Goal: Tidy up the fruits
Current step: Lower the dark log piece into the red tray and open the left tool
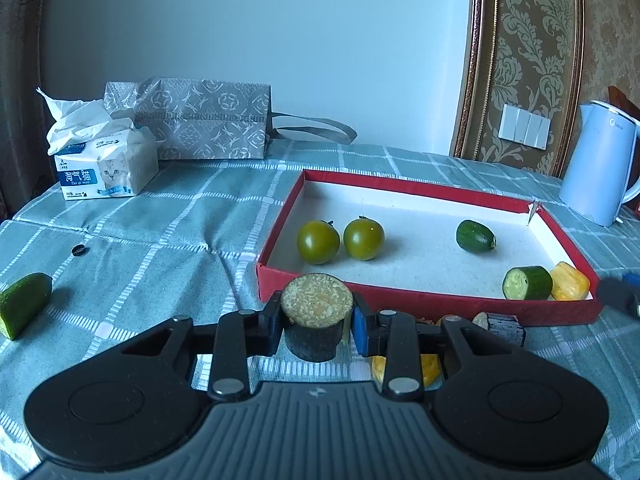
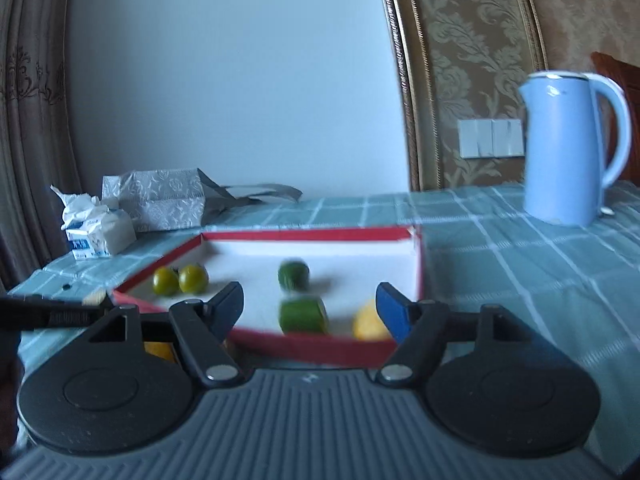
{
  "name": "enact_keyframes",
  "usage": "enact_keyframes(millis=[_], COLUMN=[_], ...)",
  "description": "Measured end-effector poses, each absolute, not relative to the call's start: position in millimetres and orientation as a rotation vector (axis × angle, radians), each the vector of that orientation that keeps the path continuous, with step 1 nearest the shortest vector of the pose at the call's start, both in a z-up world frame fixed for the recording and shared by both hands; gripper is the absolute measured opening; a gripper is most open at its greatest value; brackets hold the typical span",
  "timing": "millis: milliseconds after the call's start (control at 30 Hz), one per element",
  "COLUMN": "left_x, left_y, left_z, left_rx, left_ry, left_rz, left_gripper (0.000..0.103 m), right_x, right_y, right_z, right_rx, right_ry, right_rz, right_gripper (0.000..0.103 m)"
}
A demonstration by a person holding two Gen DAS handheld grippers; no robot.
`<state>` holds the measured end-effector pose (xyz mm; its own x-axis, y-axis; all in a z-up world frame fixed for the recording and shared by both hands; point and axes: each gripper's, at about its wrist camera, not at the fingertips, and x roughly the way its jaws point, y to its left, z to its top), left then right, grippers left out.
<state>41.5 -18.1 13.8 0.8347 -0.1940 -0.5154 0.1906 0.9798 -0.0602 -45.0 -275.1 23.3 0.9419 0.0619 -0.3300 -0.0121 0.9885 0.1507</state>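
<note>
Left tongs (image 1: pixel 316 322) grip dark stub (image 1: pixel 316 320).
My right tongs (image 2: pixel 310 306) stand wide, empty, facing the red box (image 2: pixel 312 346) on the desk (image 2: pixel 520 280).

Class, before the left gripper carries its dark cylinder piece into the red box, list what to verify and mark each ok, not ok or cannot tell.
1. left gripper clamped on the dark cylinder piece: ok.
2. Bare floor in the red box near the green tomatoes: ok.
3. right gripper open and empty: ok.
4. Right gripper clear of the box: not ok, it hangs at the front wall.
5. Grip firmness: cannot tell.
</note>
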Motion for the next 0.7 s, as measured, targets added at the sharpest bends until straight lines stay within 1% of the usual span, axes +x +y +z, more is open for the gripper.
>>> enact_keyframes(millis=[100,167,200,233,367,533,700], left_x=[41.4,41.4,41.2,41.0,40.2,43.1,67.1], left_y=[-18.4,-18.3,-18.4,-18.9,-23.5,-42.4,-73.2], left_z=[13.7,14.2,14.8,15.7,19.8,32.7,46.9], left_rx=[-0.008,-0.007,-0.006,-0.002,0.014,0.07,0.1], left_ry=[0.543,0.537,0.533,0.53,0.528,0.517,0.522], left_rz=[-0.204,-0.198,-0.194,-0.186,-0.16,-0.169,-0.202], left_gripper=[0.033,0.033,0.033,0.033,0.033,0.034,0.034], right_x=[-51.5,-53.1,-54.6,-53.6,-53.7,-51.3,-51.6], right_y=[-271.0,-267.8,-266.7,-265.9,-269.5,-275.6,-273.0], right_z=[15.5,16.3,16.0,15.8,14.4,12.4,11.5], right_rx=[0.1,0.086,0.083,0.078,0.106,0.146,0.127], right_ry=[0.38,0.371,0.365,0.372,0.378,0.398,0.399], right_rz=[0.051,0.064,0.076,0.081,0.083,0.083,0.089], right_gripper=[0.071,0.071,0.073,0.078,0.084,0.084,0.084])
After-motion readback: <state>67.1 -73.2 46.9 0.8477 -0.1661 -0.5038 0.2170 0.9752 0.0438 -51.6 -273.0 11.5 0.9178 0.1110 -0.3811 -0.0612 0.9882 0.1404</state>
